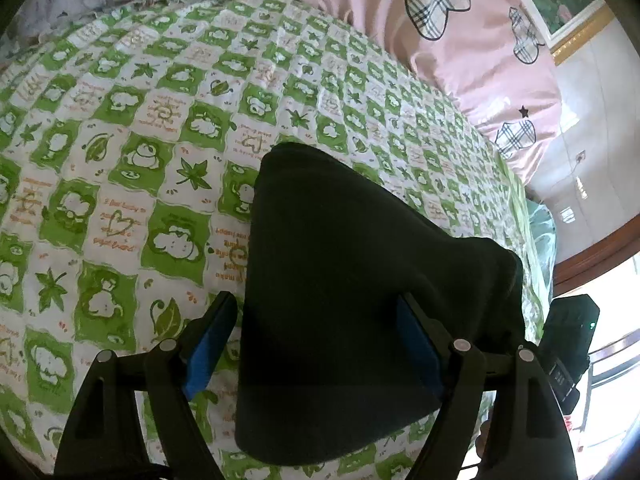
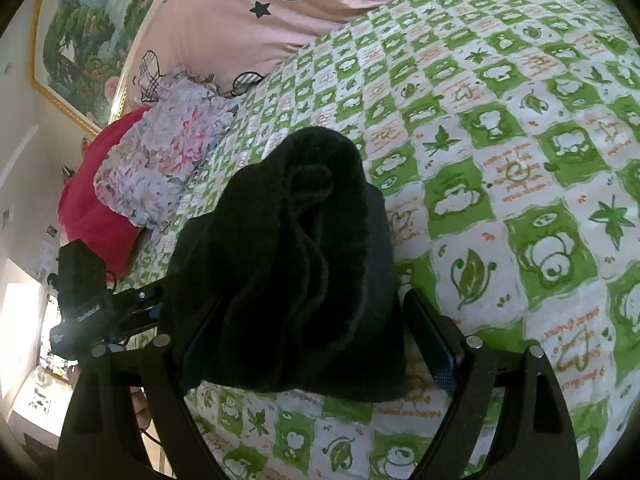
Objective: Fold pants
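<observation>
The dark pants (image 1: 352, 288) lie folded into a thick bundle on the green and white bedspread (image 1: 120, 160). In the left wrist view my left gripper (image 1: 316, 344) is open, and the bundle lies between its blue-padded fingers (image 1: 208, 344), over the right one. In the right wrist view the same pants (image 2: 296, 264) show as a rolled dark pile with the layered end facing the camera. My right gripper (image 2: 312, 344) is open around it, the right finger (image 2: 436, 344) clear of the cloth, the left finger hidden behind the fabric.
A pink quilt with plaid hearts (image 1: 460, 40) lies at the head of the bed. A floral pillow (image 2: 168, 152) and a red cushion (image 2: 96, 200) sit at the bed's side. The other gripper's body (image 2: 80, 280) shows at the left. A framed painting (image 2: 88, 32) hangs on the wall.
</observation>
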`<state>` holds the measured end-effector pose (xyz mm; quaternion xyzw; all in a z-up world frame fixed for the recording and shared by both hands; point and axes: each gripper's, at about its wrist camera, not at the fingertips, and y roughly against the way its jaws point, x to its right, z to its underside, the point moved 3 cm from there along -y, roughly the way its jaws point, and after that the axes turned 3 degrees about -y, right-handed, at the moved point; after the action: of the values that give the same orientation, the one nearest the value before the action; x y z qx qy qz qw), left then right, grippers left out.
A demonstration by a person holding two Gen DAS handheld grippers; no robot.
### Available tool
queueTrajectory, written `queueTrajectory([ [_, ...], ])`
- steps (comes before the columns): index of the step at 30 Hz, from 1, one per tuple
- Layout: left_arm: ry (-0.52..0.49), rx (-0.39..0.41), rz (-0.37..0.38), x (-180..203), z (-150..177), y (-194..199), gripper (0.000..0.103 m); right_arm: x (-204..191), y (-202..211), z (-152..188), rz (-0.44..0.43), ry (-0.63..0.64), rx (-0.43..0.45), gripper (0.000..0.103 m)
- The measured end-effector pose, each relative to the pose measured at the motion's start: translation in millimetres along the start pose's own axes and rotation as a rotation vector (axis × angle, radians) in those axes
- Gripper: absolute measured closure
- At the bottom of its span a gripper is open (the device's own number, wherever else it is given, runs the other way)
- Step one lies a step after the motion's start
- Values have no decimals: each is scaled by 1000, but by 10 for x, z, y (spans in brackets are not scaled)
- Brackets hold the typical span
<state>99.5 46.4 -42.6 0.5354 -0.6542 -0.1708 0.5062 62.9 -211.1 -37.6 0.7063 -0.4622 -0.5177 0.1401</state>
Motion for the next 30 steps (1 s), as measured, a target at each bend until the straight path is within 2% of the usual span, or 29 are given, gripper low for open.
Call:
queueTrajectory([
  [6, 10, -10, 15, -61, -12, -109, 20, 16, -60, -21, -14, 3, -10, 16],
  [8, 5, -16, 19, -68, -7, -145, 23, 19, -67, -27, -22, 6, -10, 16],
  [10, 9, -22, 39, -78, 6, -157, 35, 22, -75, -33, -28, 5, -11, 16],
  [11, 11, -26, 54, -78, 8, -164, 37, 26, -81, -38, -30, 6, -12, 16],
  [18, 10, -16, 64, -104, 18, -151, 48, 19, -108, -43, -39, 15, -21, 16],
  [21, 8, -10, 66, -108, 31, -132, 53, -8, -135, -20, -34, 36, -32, 23],
  [26, -15, 14, 67, -46, 49, -35, 66, -1, -108, -23, -57, 26, -33, 48],
  [30, -30, 49, 66, 13, 50, 77, 73, -95, -63, -35, -54, 46, -18, 52],
])
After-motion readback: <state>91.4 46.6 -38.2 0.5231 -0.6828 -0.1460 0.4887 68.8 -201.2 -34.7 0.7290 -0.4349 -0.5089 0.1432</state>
